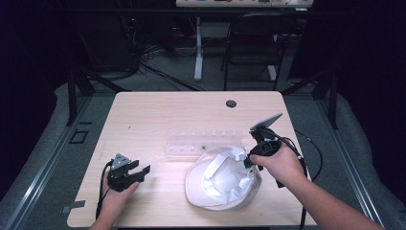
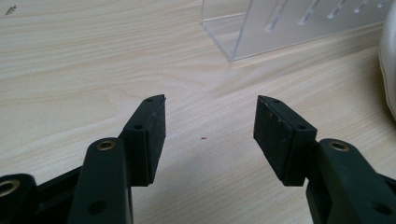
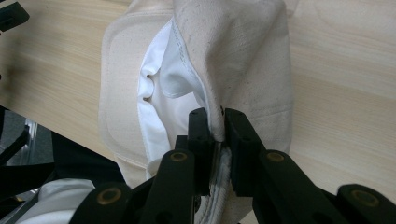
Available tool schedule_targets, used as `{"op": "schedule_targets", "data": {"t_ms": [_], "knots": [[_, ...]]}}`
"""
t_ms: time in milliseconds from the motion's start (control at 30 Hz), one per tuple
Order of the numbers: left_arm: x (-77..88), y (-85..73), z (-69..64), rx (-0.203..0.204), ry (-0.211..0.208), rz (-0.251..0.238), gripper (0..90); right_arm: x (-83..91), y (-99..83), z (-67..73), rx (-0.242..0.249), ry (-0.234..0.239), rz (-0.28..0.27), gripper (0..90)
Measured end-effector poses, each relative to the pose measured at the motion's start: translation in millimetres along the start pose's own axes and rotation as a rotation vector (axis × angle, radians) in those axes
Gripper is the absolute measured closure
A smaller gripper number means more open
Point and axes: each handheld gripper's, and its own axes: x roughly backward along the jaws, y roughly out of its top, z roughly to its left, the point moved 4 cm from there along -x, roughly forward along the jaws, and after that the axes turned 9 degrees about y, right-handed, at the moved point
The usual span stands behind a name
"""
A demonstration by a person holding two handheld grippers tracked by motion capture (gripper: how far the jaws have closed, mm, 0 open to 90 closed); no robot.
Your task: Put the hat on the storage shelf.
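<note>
The right hand-held gripper (image 3: 217,126) is clamped on the rim of the white cap (image 1: 222,179) lying upside down on the desk (image 1: 158,115), seemingly starting to lift it, while the left hand-held gripper (image 2: 210,135) waits open nearby, so next comes a steady raise.

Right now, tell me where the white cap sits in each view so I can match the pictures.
High view: the white cap lies low and right of centre on the table, its edge pinched by the right gripper.
Left gripper view: a strip of it at the right edge.
Right gripper view: centre, clamped between the jaws.
Shared landmark: the clear plastic rack beside the cap.
</note>
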Motion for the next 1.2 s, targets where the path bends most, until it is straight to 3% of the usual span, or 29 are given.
{"op": "schedule_targets", "data": {"t_ms": [267, 300, 367, 533, 567, 800, 933, 967, 1033, 1067, 1200], "knots": [[-0.5, -0.1, -0.7, 0.000, -0.002, 0.000, 44.2, 14.8, 6.5, 12.6, -0.020, 0.004, 0.008, 81.7], [-0.6, -0.1, -0.8, 0.000, -0.002, 0.001, 44.2, 18.1, 7.0, 13.0, -0.007, 0.009, 0.027, 81.7], [0.0, 0.0, -1.1, -0.006, -0.005, 0.007, 44.2, 25.3, 9.7, 18.2, -0.020, 0.024, -0.009, 81.8], [-0.7, -0.2, -1.6, -0.005, -0.003, 0.003, 44.2, 36.2, 12.3, 21.1, -0.015, 0.044, -0.002, 81.9], [-1.0, -0.3, -1.3, -0.007, -0.004, 0.006, 44.3, 38.4, 13.2, 22.5, -0.027, 0.048, -0.021, 81.9], [-1.0, -0.3, -1.5, -0.004, -0.003, 0.006, 44.3, 48.5, 15.4, 25.5, -0.032, 0.086, 0.004, 82.0], [0.0, -0.2, -2.1, 0.004, -0.010, 0.008, 44.4, 51.0, 16.8, 28.2, -0.084, 0.148, -0.004, 81.9], [0.3, -0.1, -2.2, 0.005, -0.012, 0.008, 44.6, 52.2, 17.2, 27.6, -0.108, 0.182, -0.004, 81.9], [0.5, 0.0, -2.3, 0.007, -0.014, 0.007, 44.6, 52.7, 17.1, 26.8, -0.111, 0.189, 0.001, 81.9], [0.6, 0.0, -2.4, 0.008, -0.013, 0.006, 44.5, 52.7, 16.8, 25.5, -0.133, 0.221, 0.004, 81.9], [0.4, -0.1, -2.6, 0.007, -0.011, 0.005, 44.6, 53.5, 16.0, 23.2, -0.156, 0.275, 0.009, 81.9]]}}
